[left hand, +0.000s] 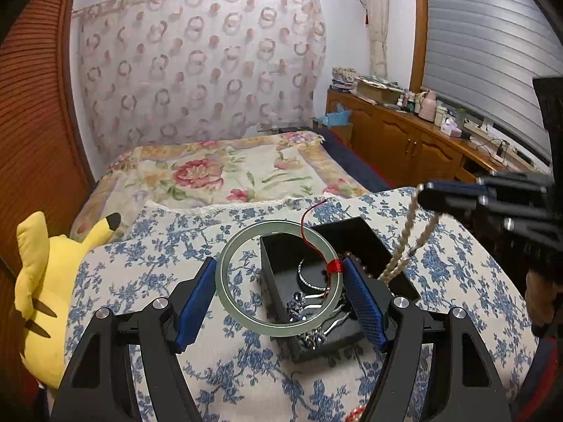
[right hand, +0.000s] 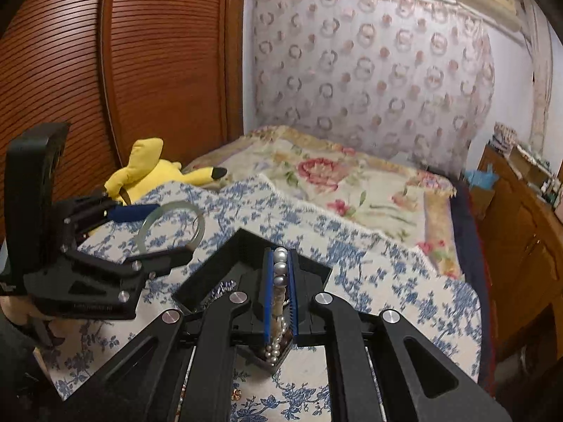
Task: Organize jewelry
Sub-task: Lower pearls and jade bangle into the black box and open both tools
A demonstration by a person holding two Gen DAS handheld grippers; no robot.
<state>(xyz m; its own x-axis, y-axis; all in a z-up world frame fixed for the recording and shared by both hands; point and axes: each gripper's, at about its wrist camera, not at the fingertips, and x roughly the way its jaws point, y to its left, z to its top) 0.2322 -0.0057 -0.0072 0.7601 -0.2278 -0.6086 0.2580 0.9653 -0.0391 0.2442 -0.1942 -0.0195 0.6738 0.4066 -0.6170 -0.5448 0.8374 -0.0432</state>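
Left gripper (left hand: pixel 279 276) clamps a pale green bangle (left hand: pixel 246 316) across its width, red thread (left hand: pixel 309 225) tied at its right side; bangle held above the black box's (left hand: pixel 366 242) left edge. Right gripper (right hand: pixel 280 281) shut on a pearl strand (right hand: pixel 280 267), strand trailing down into the box. Box sits on blue-floral cloth (left hand: pixel 123 274), silver pieces (left hand: pixel 309 316) inside. Yellow plush (left hand: pixel 45 281) left of box.
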